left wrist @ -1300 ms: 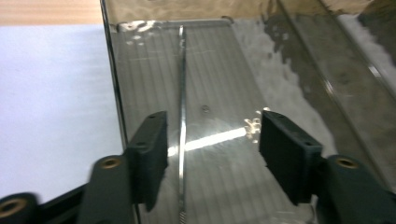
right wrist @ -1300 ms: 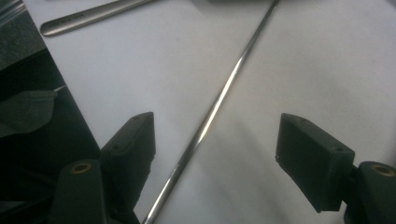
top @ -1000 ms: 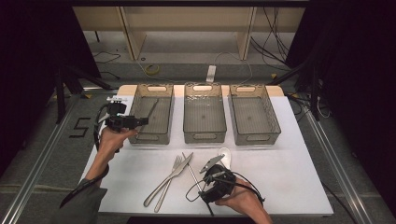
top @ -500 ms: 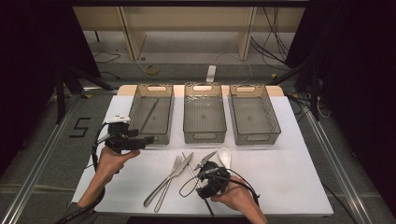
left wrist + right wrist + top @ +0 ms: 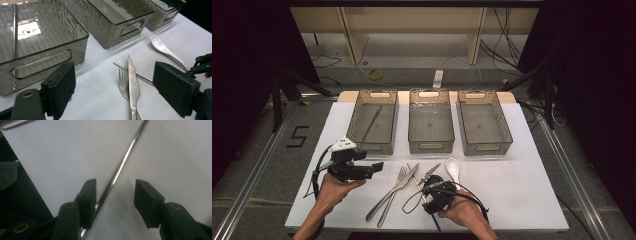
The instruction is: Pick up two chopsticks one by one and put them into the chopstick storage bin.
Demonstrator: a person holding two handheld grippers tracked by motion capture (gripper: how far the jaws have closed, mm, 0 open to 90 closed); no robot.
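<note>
My right gripper [image 5: 432, 187] points down at the white table [image 5: 522, 200], its jaws either side of a thin metal chopstick [image 5: 125, 160] that lies flat [image 5: 414, 175]. The jaws have just been closing; one pad is beside the chopstick and the other stands apart, so nothing is gripped. My left gripper [image 5: 374, 167] hovers in front of the left bin [image 5: 372, 145], open and empty [image 5: 115, 75] after widening a little. Ahead of it lie a fork [image 5: 123, 83] and a knife [image 5: 133, 85], side by side. A second chopstick [image 5: 15, 30] rests inside the left bin.
Three clear grey bins stand in a row at the back: left, middle [image 5: 431, 146] and right [image 5: 486, 146]. A white spoon [image 5: 453, 170] lies just in front of the middle bin. Cables trail from both grippers. The table's near edge is close to my hands.
My left gripper has drawn back from the left bin toward the near side of the table. The right hand has stayed over the chopstick.
</note>
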